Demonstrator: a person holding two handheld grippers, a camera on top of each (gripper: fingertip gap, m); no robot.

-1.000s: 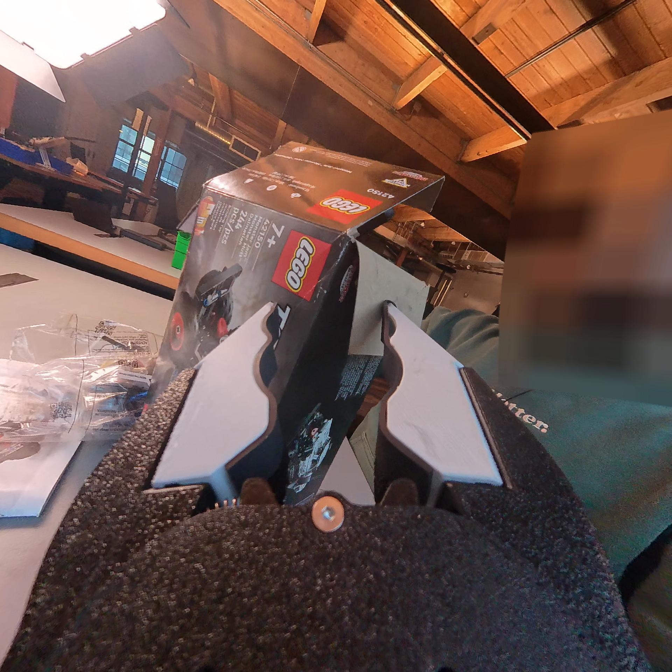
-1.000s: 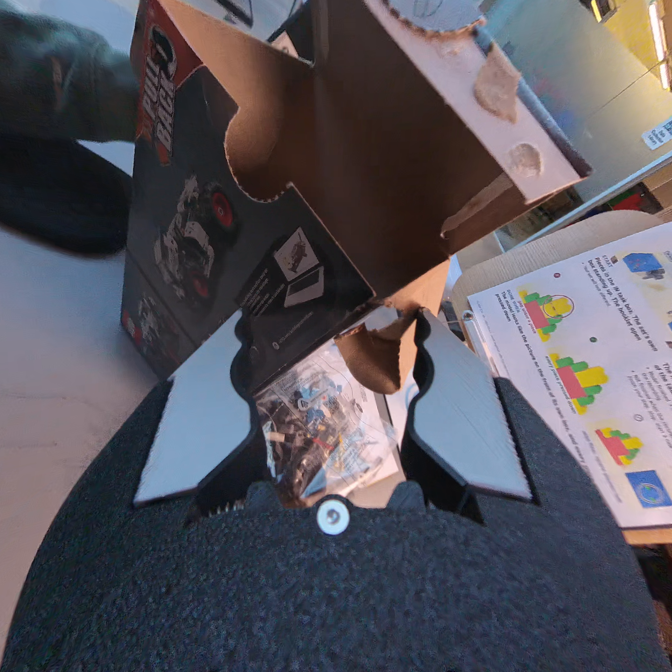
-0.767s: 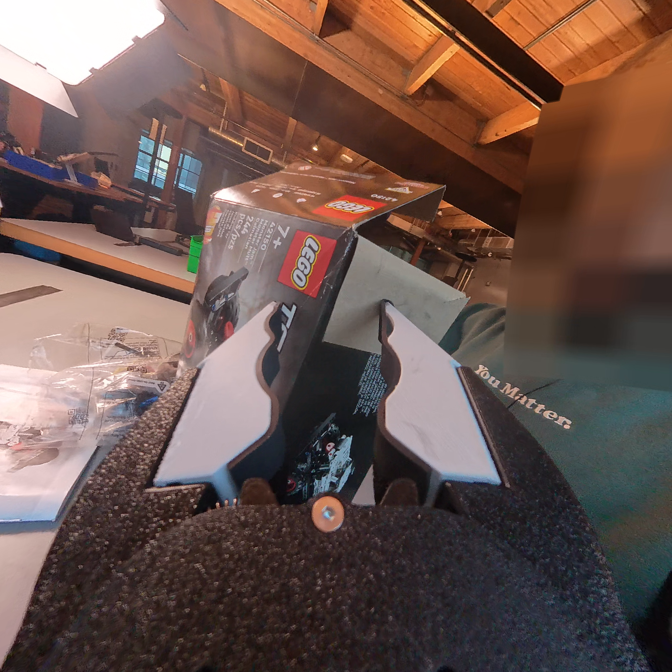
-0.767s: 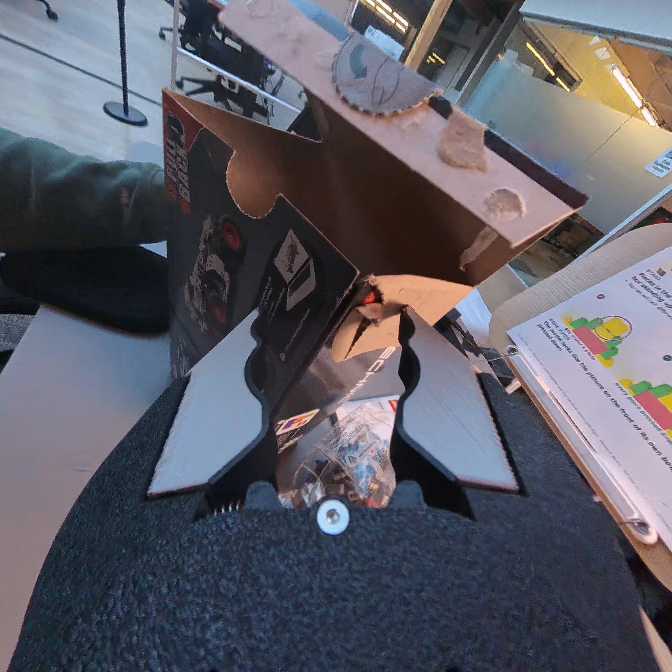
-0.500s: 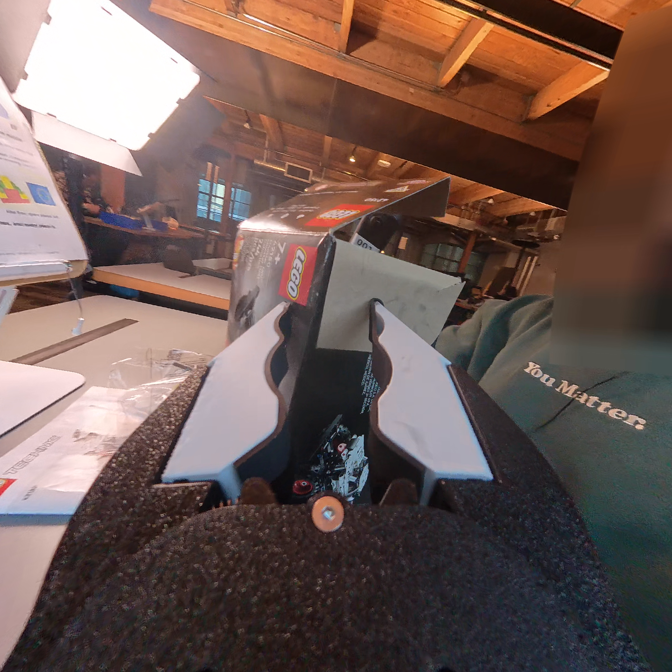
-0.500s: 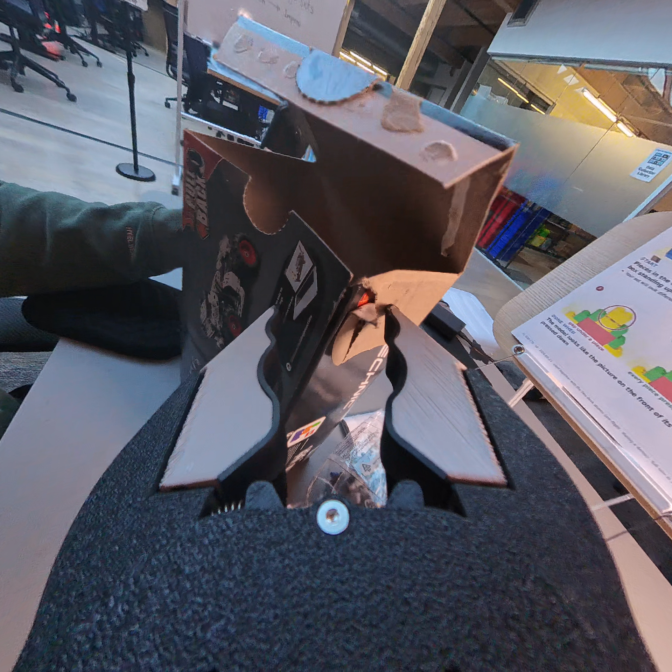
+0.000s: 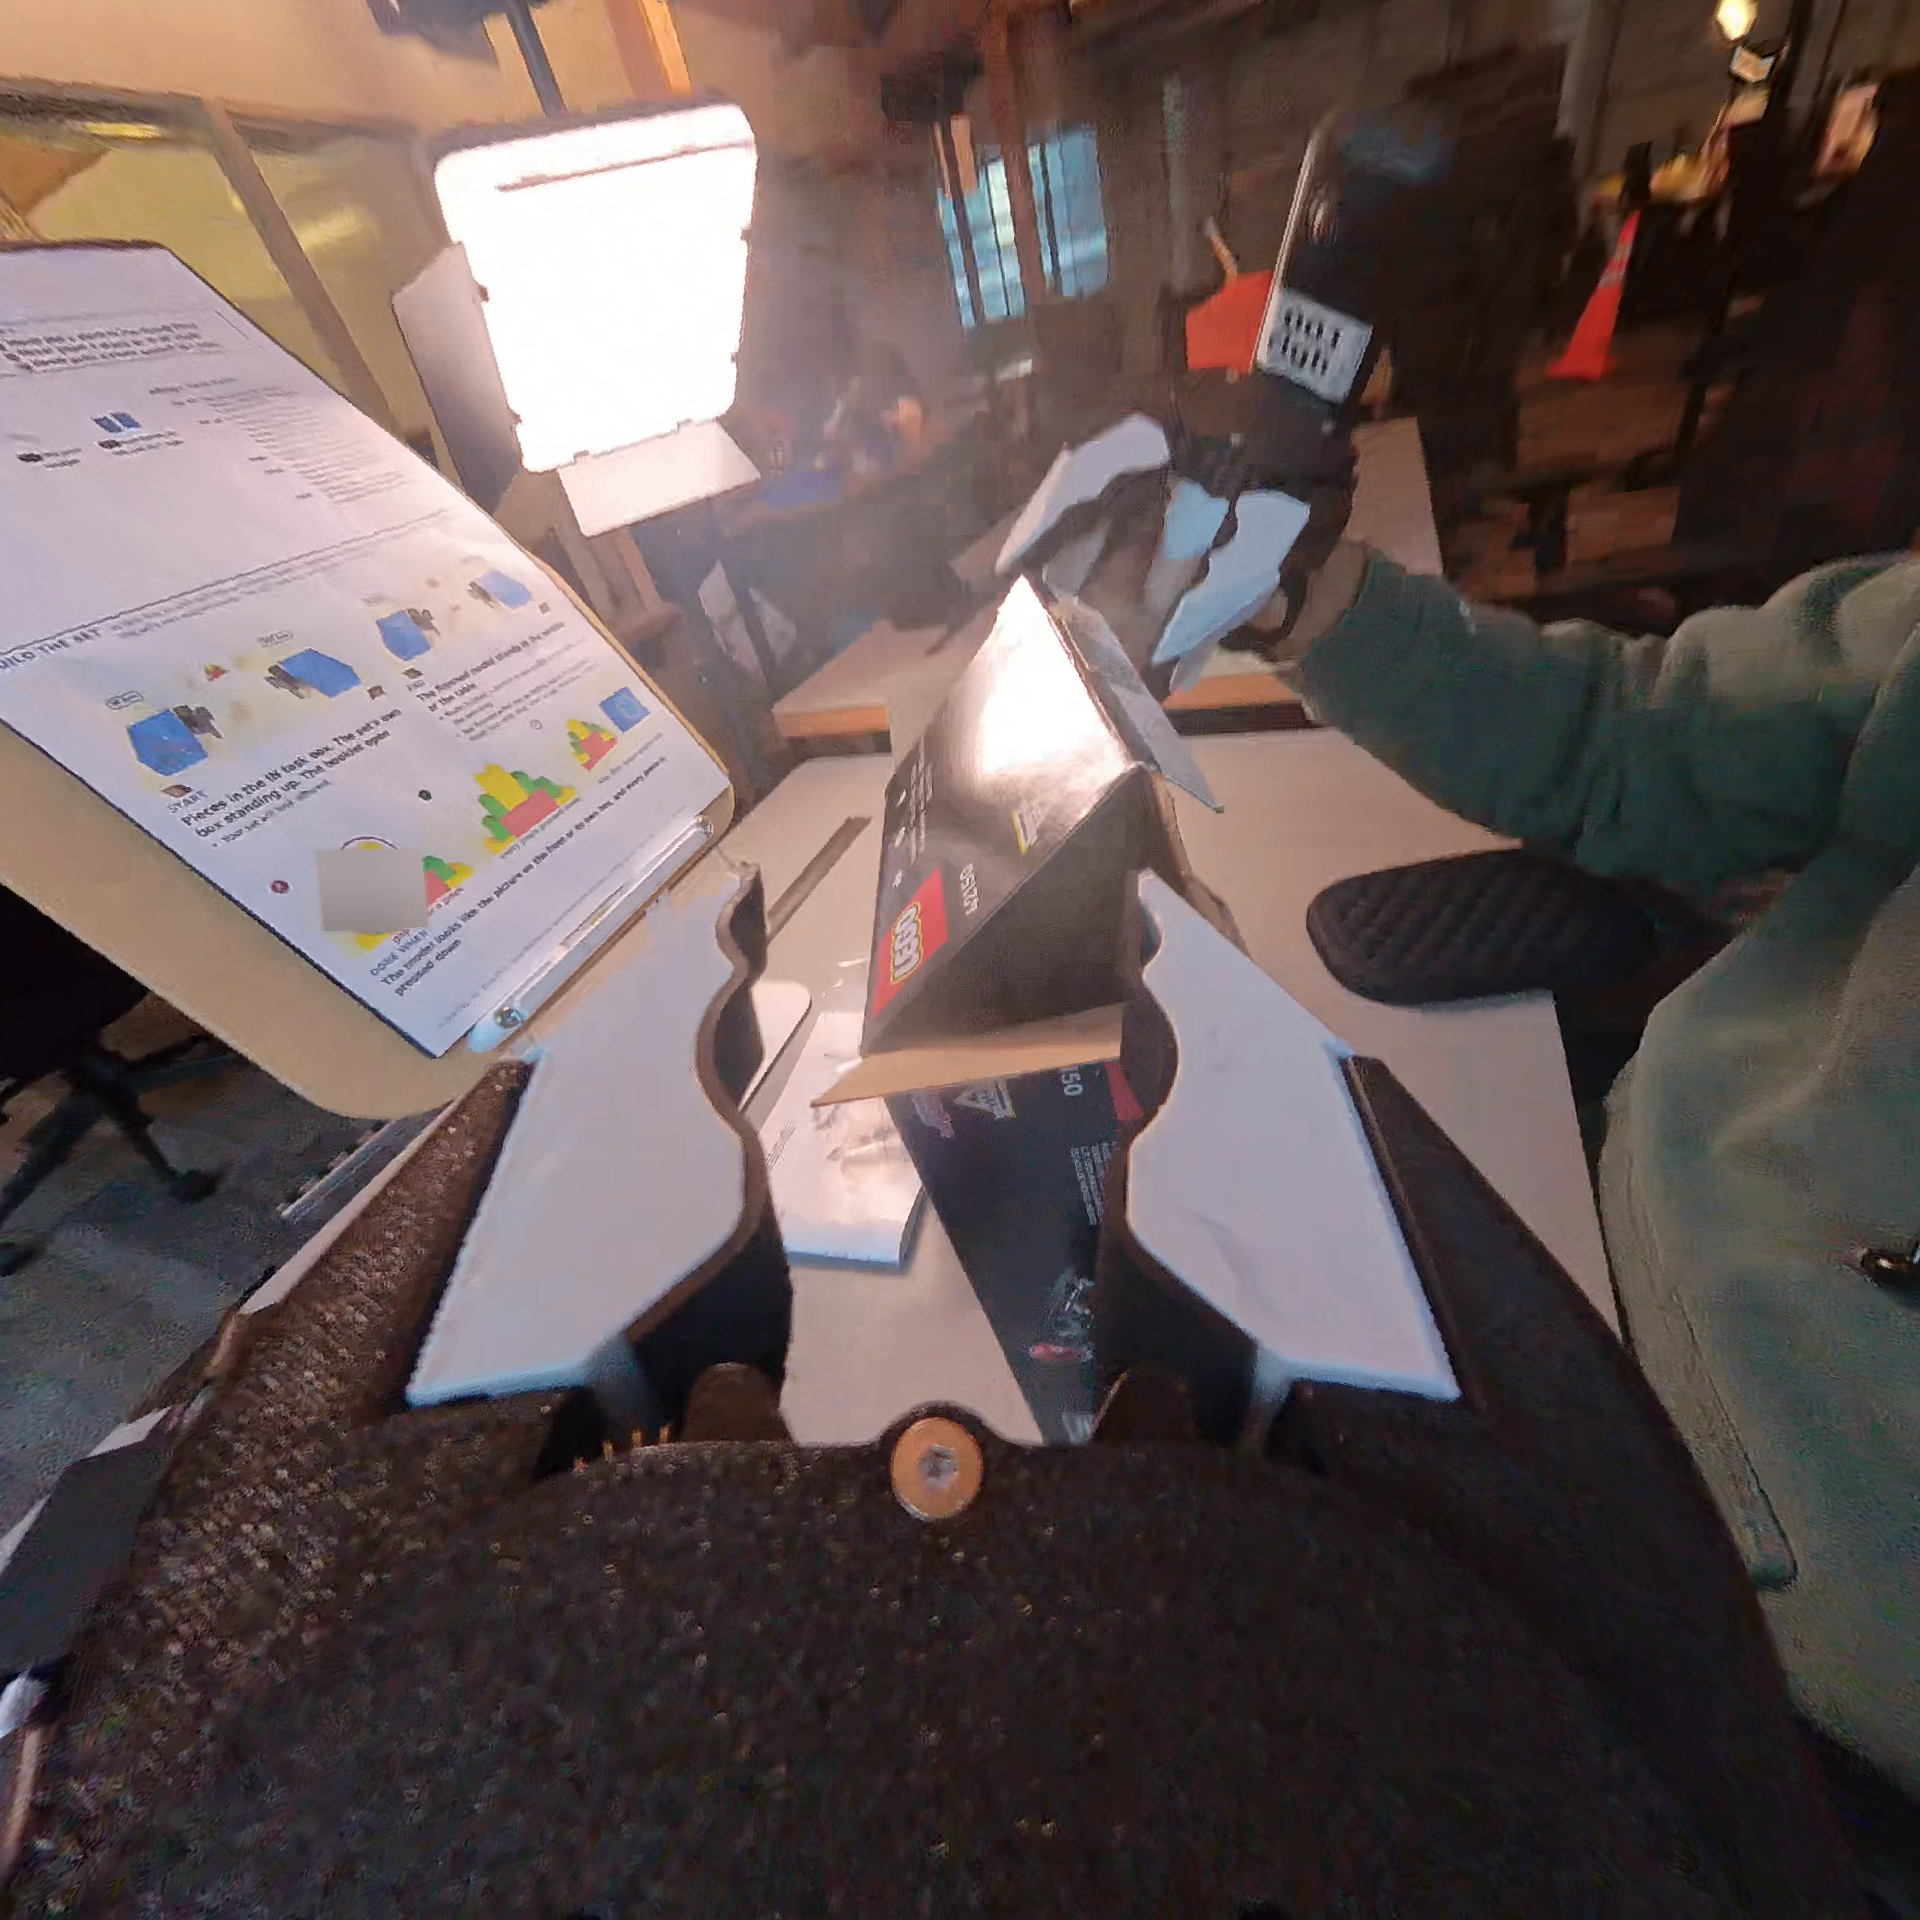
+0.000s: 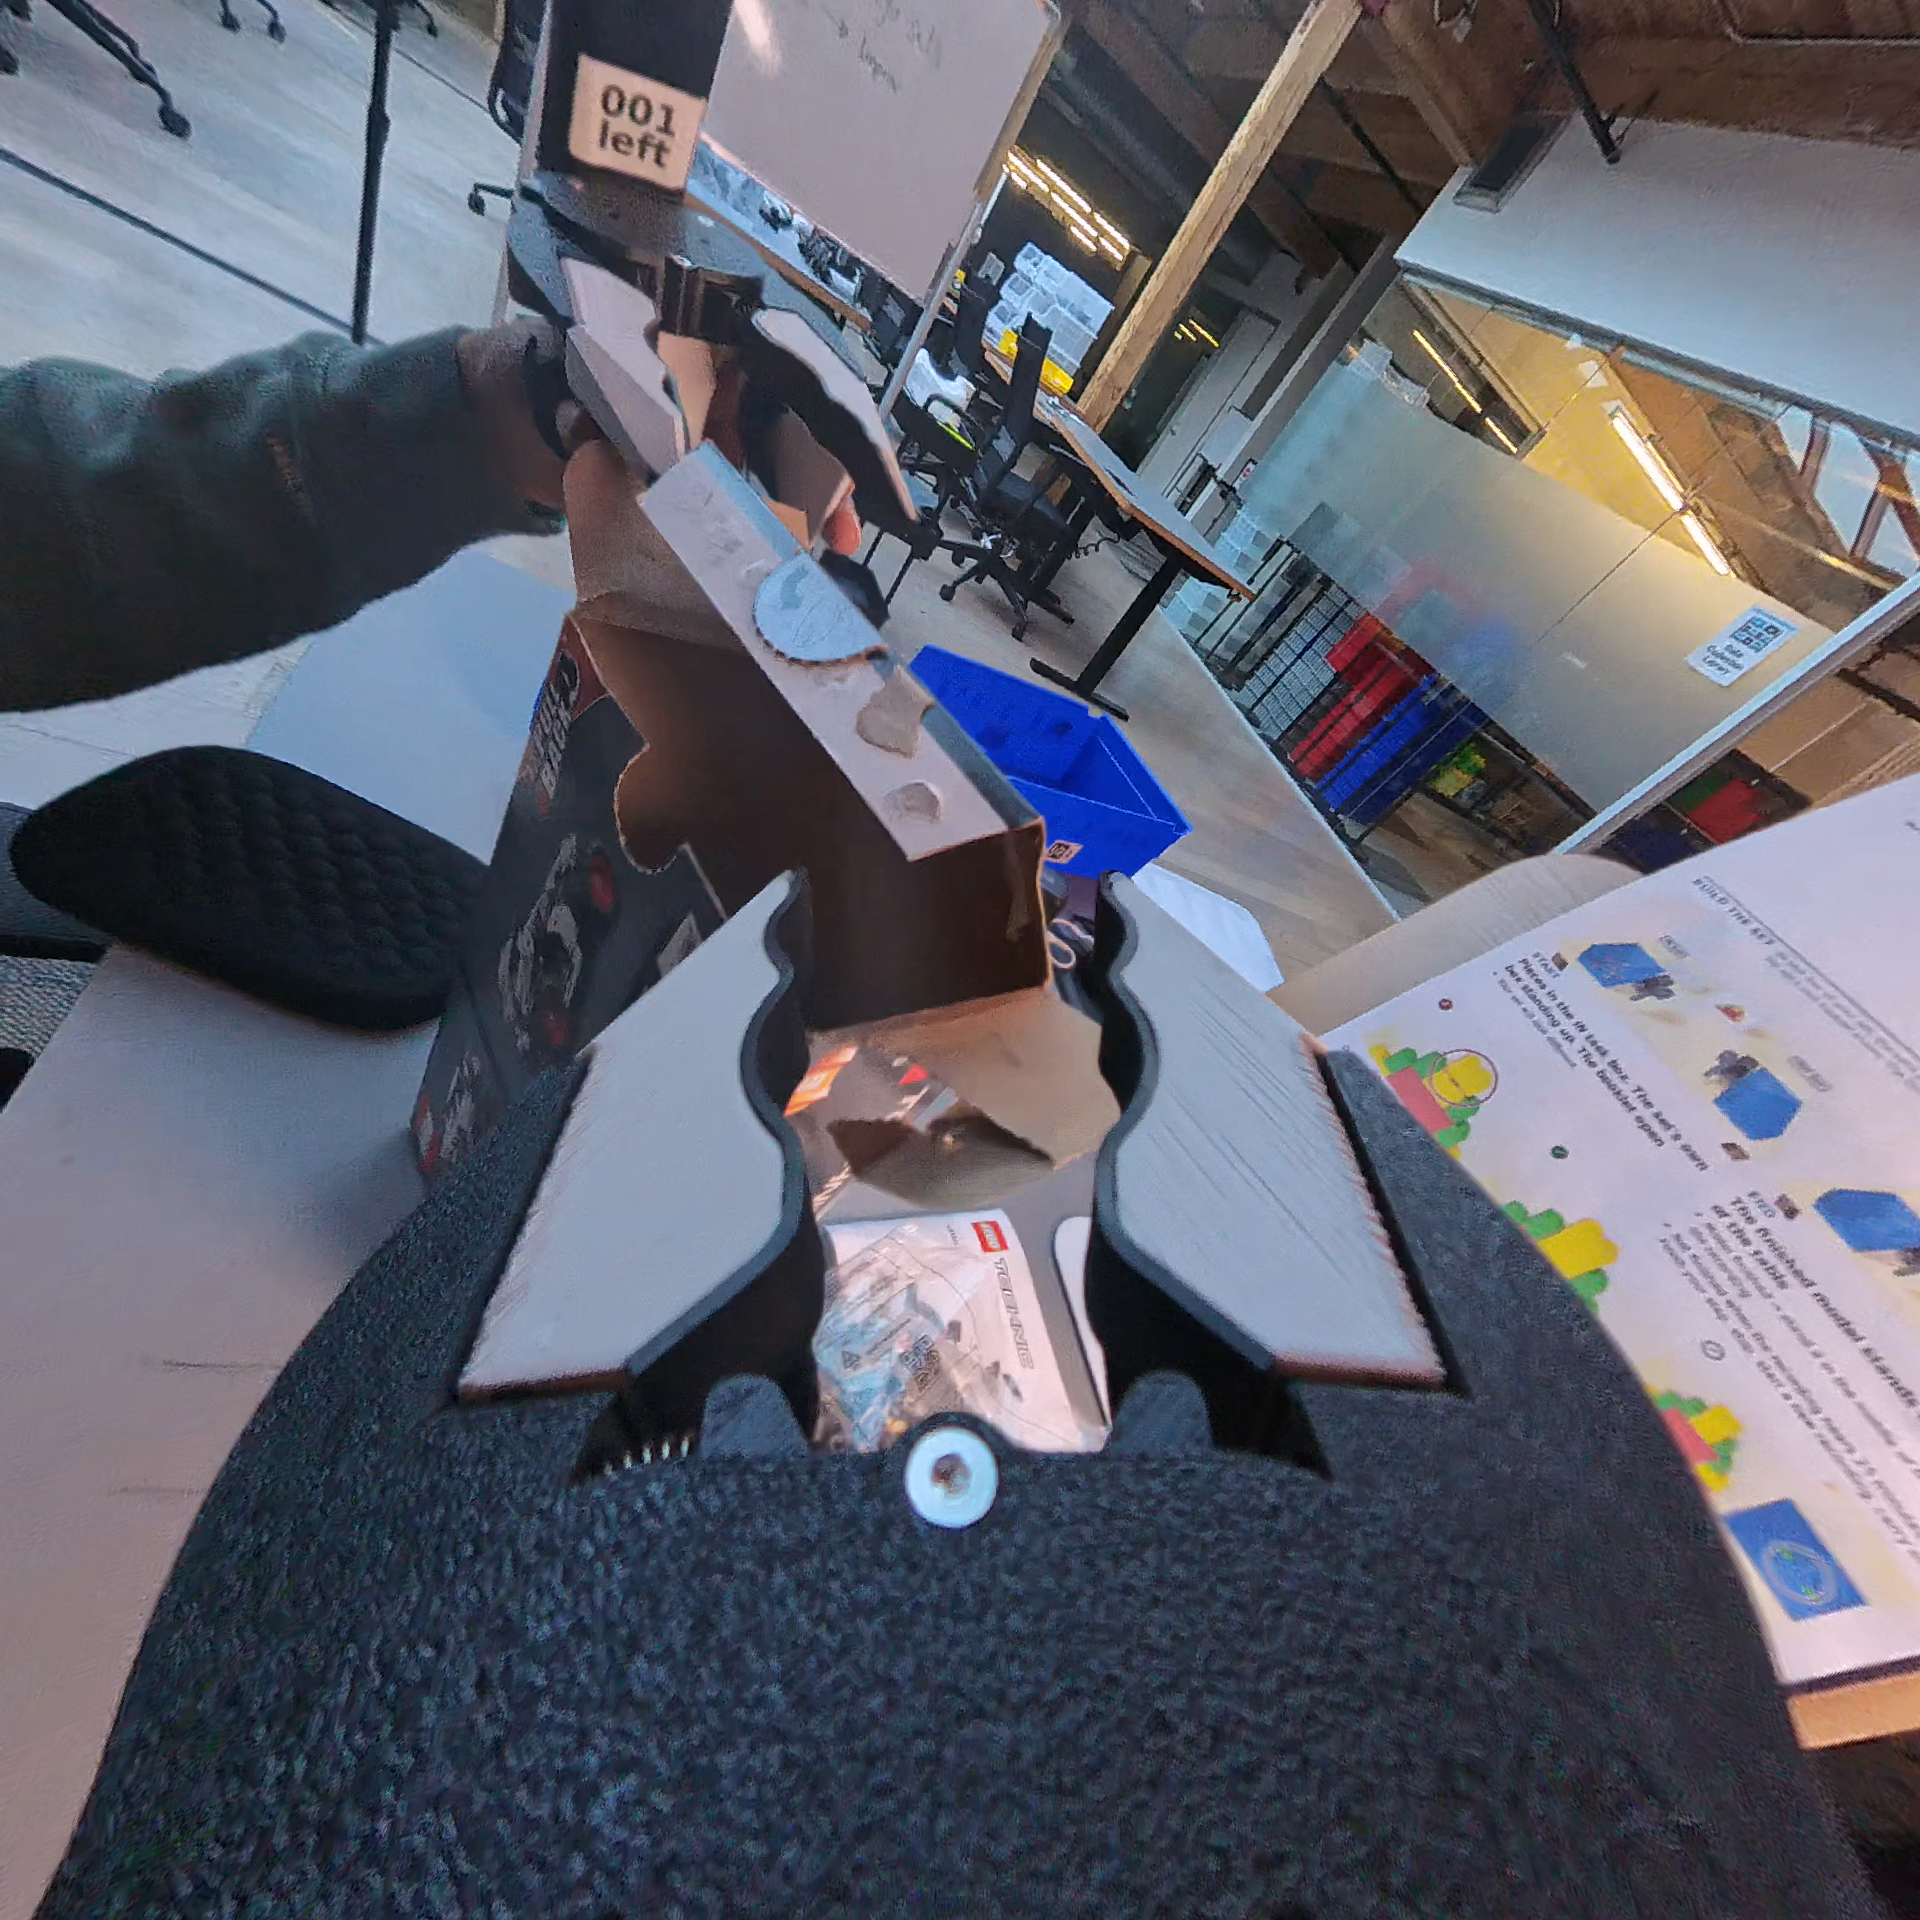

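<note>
A black toy-brick box [image 7: 997, 831] stands on the white table [image 7: 1351, 810] with its top flaps open; the right wrist view shows its brown inside [image 8: 810, 831]. My left gripper [image 7: 948, 894] is open and looks down on the box, with a brown flap edge lying between its fingers. From the other side the left gripper [image 8: 727, 416] sits at the tip of the raised flap. My right gripper [image 8: 954, 894] is open, its fingers either side of that flap's lower corner; it shows far off in the left wrist view [image 7: 1153, 540]. A booklet and clear bags of pieces [image 8: 935, 1320] lie beside the box.
A tilted board with a printed picture sheet [image 7: 312, 675] stands beside the table, also seen in the right wrist view [image 8: 1662, 1195]. A black padded rest [image 8: 239, 883] lies at the table edge. A blue bin [image 8: 1049, 758] sits beyond. A bright lamp panel [image 7: 603, 281] stands behind. Green sleeves [image 7: 1610, 727] reach in. One gripper's finger ends stand about 15 cm off the other's.
The left gripper has risen from low beside the box to above it, now looking down. The right gripper has drawn back and up. The box has gone from tilted to standing on the table.
</note>
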